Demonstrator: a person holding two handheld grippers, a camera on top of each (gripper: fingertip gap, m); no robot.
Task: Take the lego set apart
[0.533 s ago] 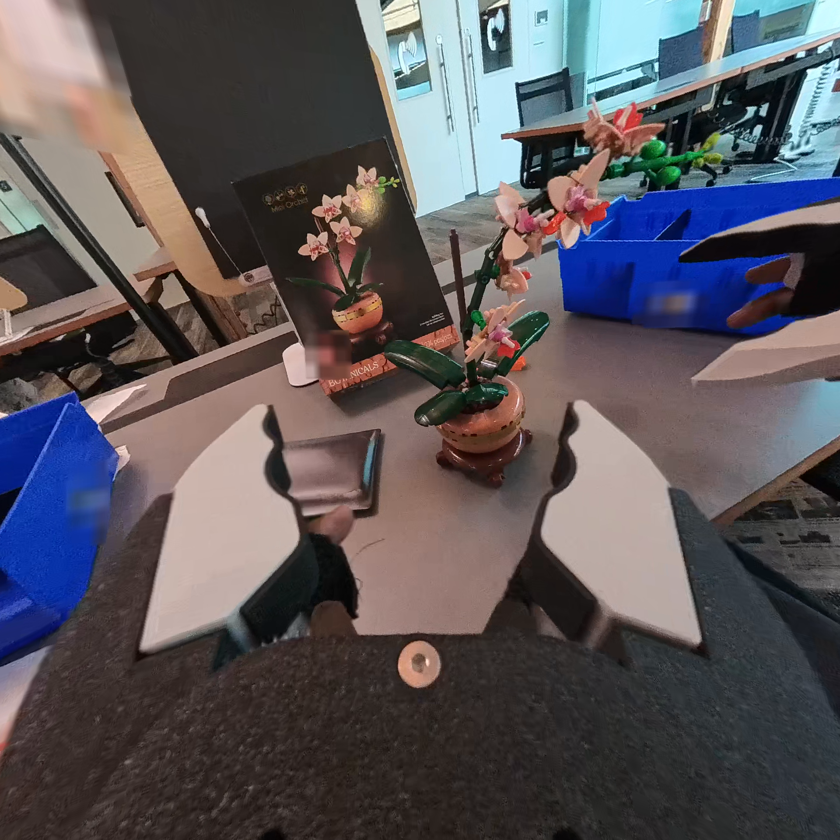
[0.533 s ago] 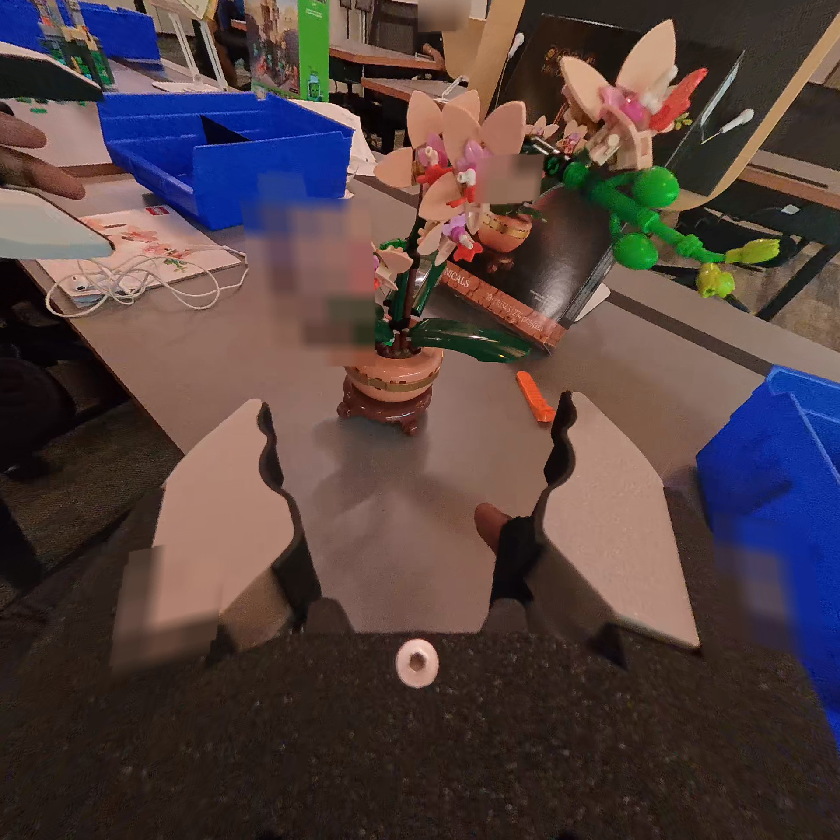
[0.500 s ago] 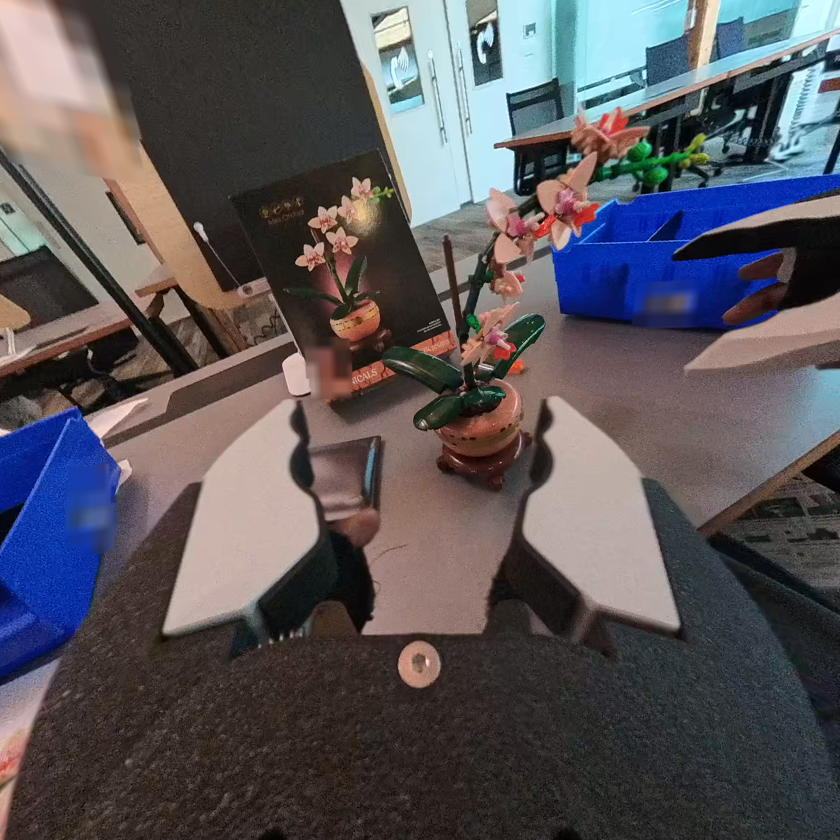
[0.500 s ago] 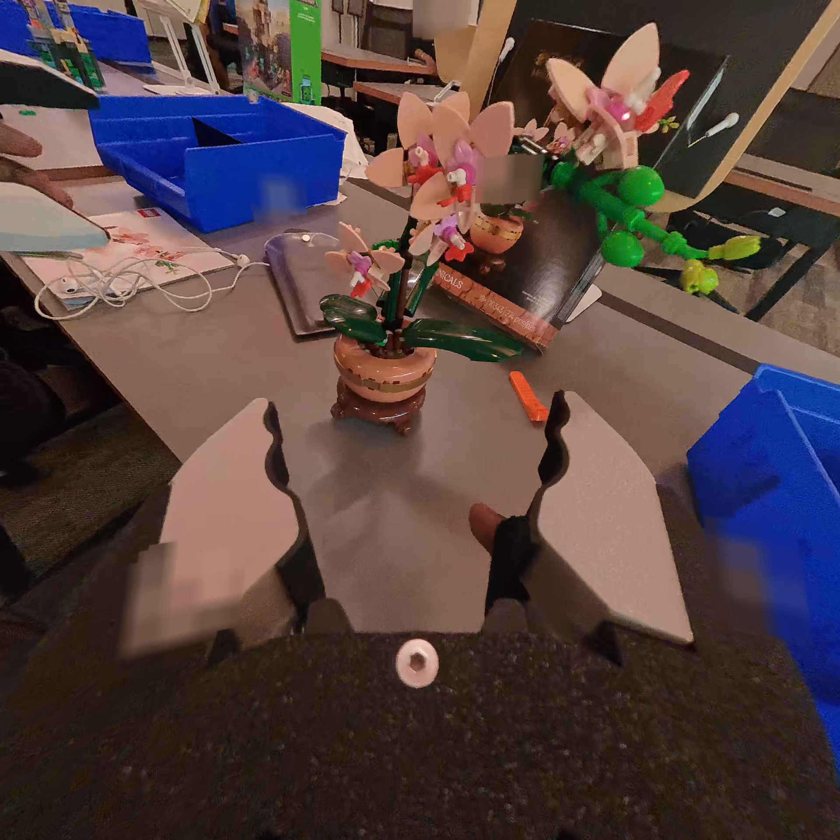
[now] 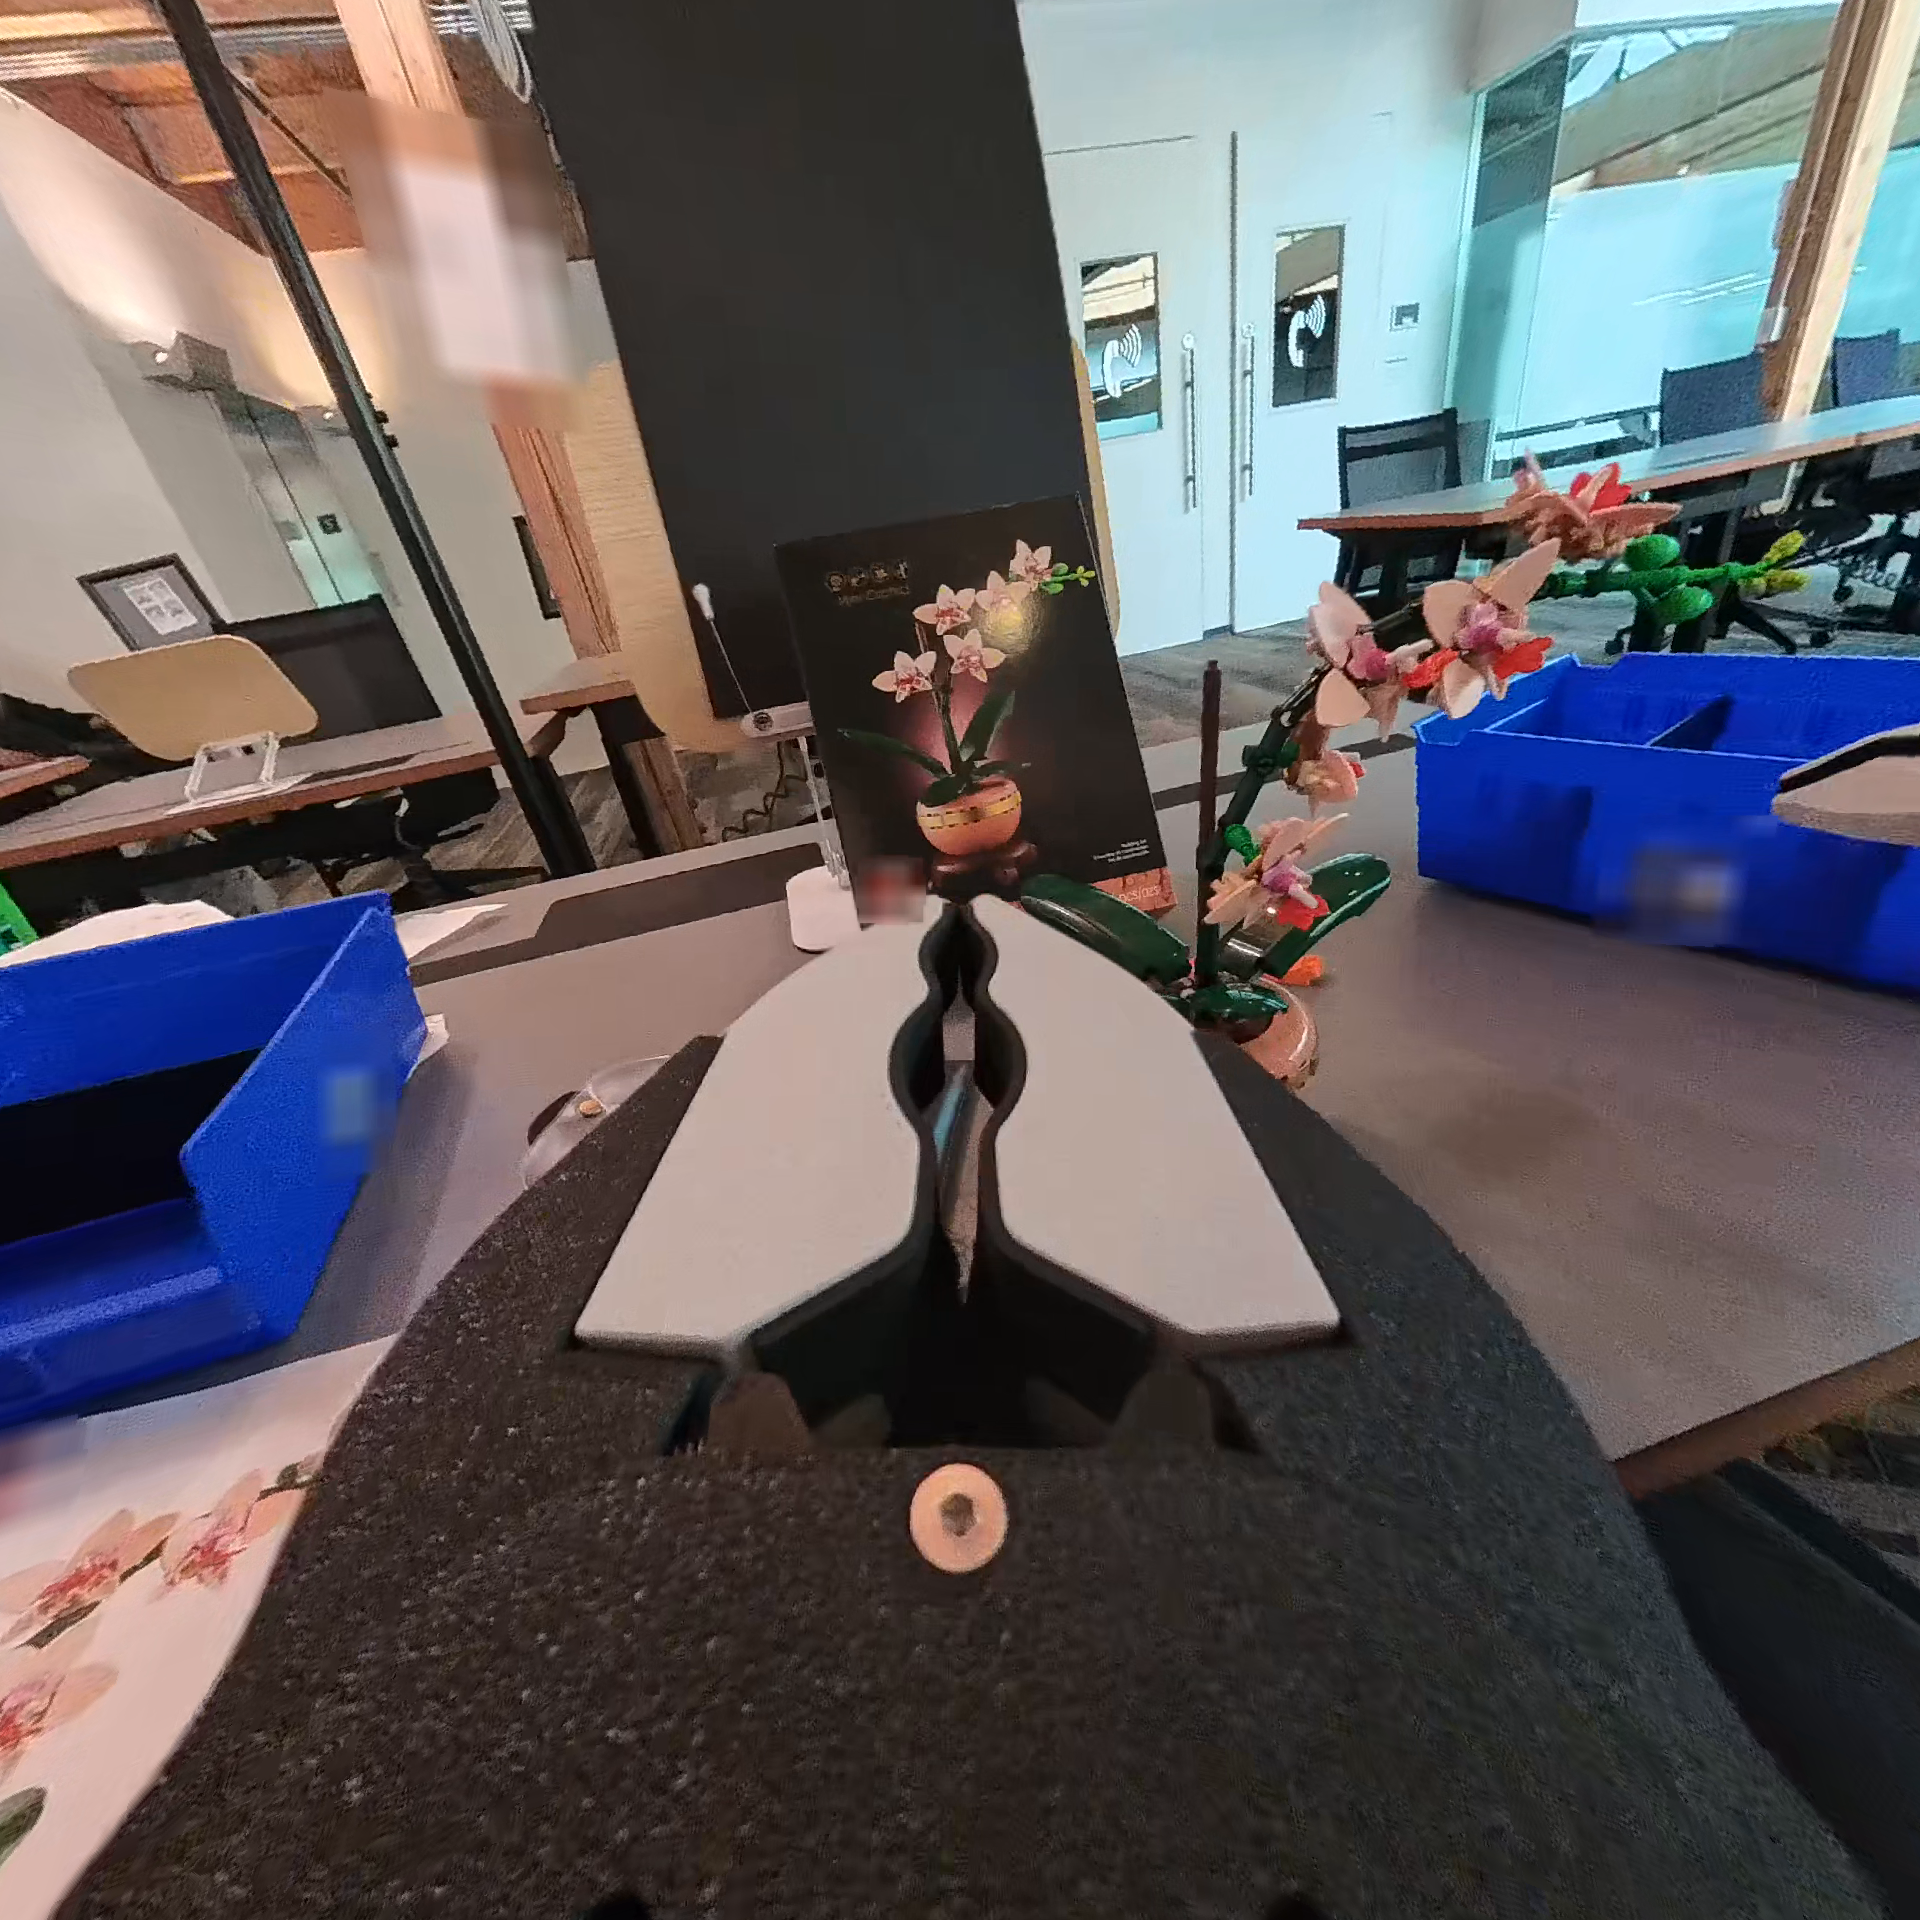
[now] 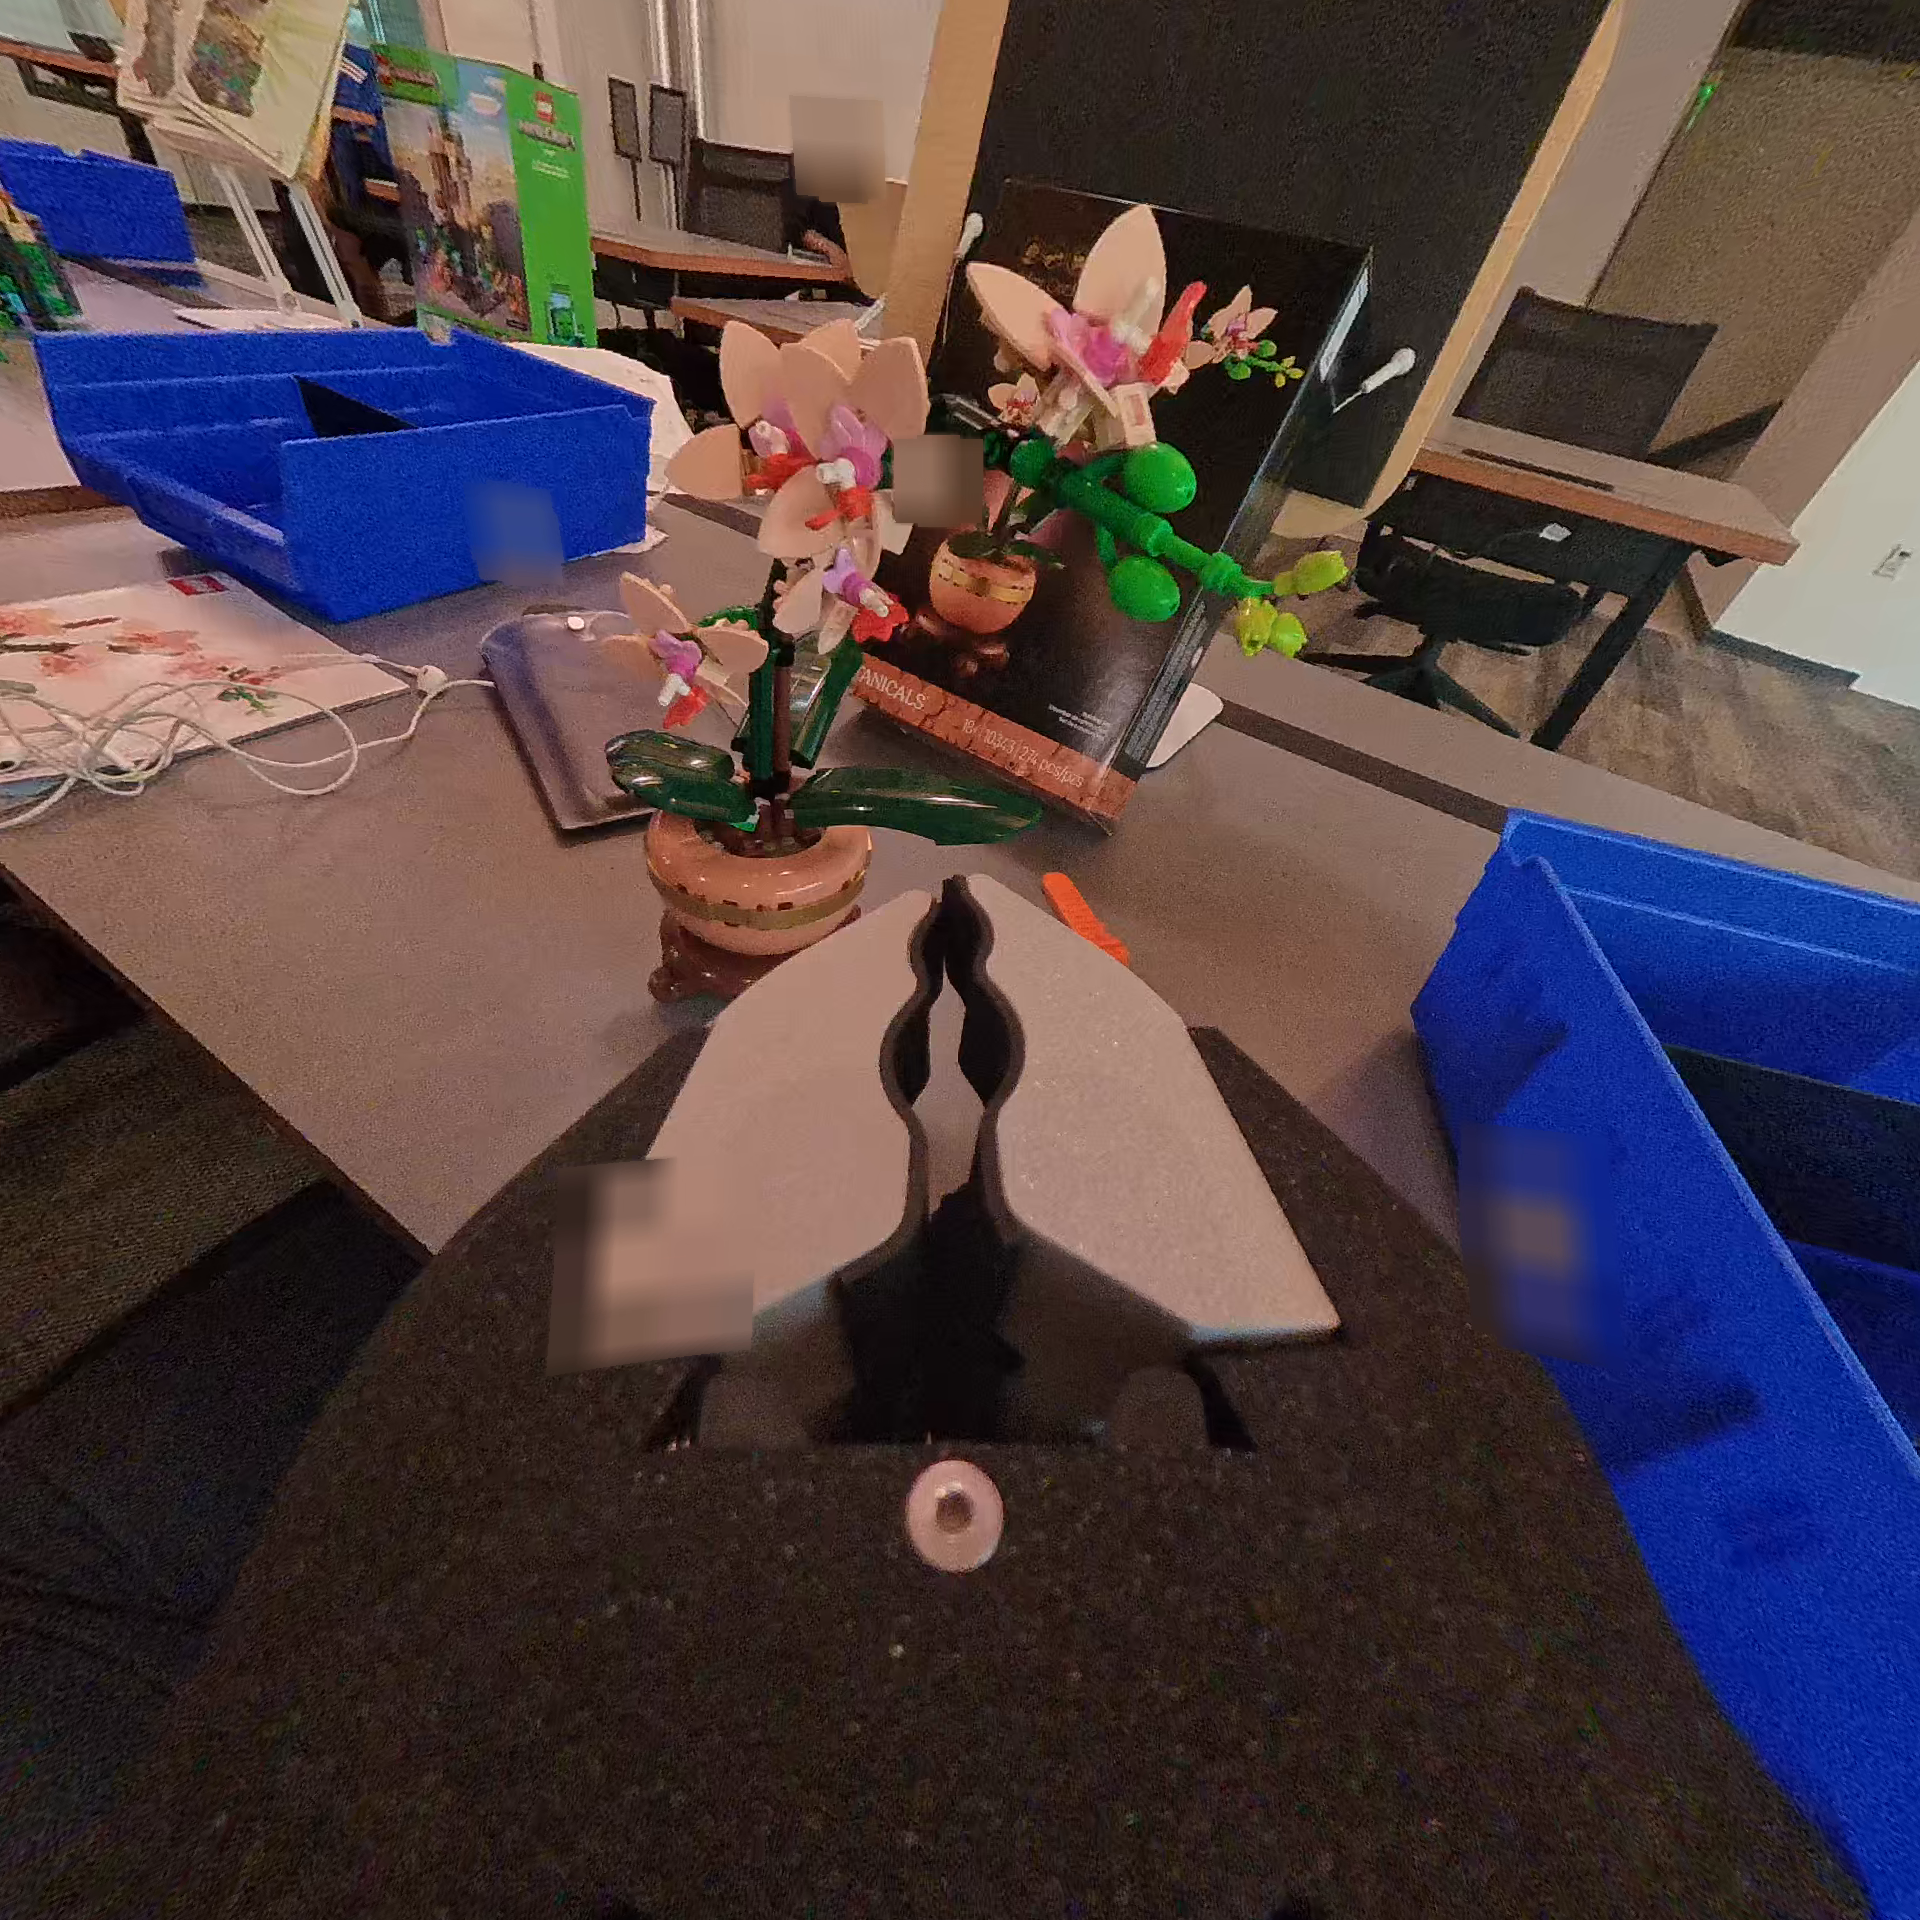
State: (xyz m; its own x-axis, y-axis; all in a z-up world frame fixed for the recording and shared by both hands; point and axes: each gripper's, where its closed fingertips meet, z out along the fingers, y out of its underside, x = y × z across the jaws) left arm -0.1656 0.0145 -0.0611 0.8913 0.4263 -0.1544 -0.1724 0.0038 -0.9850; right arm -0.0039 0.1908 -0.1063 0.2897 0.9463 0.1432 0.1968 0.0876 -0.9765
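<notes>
A lego orchid (image 6: 774, 665) stands in a pink pot (image 6: 756, 878) on a brown base on the grey table (image 6: 395, 935). It has pink flowers, dark green leaves and a green bud stem. In the left wrist view the orchid (image 5: 1273, 883) stands just right of my fingers, its pot partly hidden. My left gripper (image 5: 958, 925) is shut and empty, a little left of the plant. My right gripper (image 6: 954, 894) is shut and empty, just short of the pot on its right. The tip of the right gripper (image 5: 1849, 795) shows at the right edge of the left wrist view.
The set's dark box (image 5: 977, 717) stands behind the plant. Blue bins sit at the left (image 5: 281, 1122) and right (image 5: 1662, 810); another blue bin (image 6: 1662, 1195) is close on the right. An orange lego piece (image 6: 1081, 914), a phone (image 6: 566, 707), a white cable (image 6: 260, 748) and a booklet (image 6: 156, 655) lie on the table.
Both grippers have closed from wide open to shut. Both have pulled back and lowered; the plant has not moved.
</notes>
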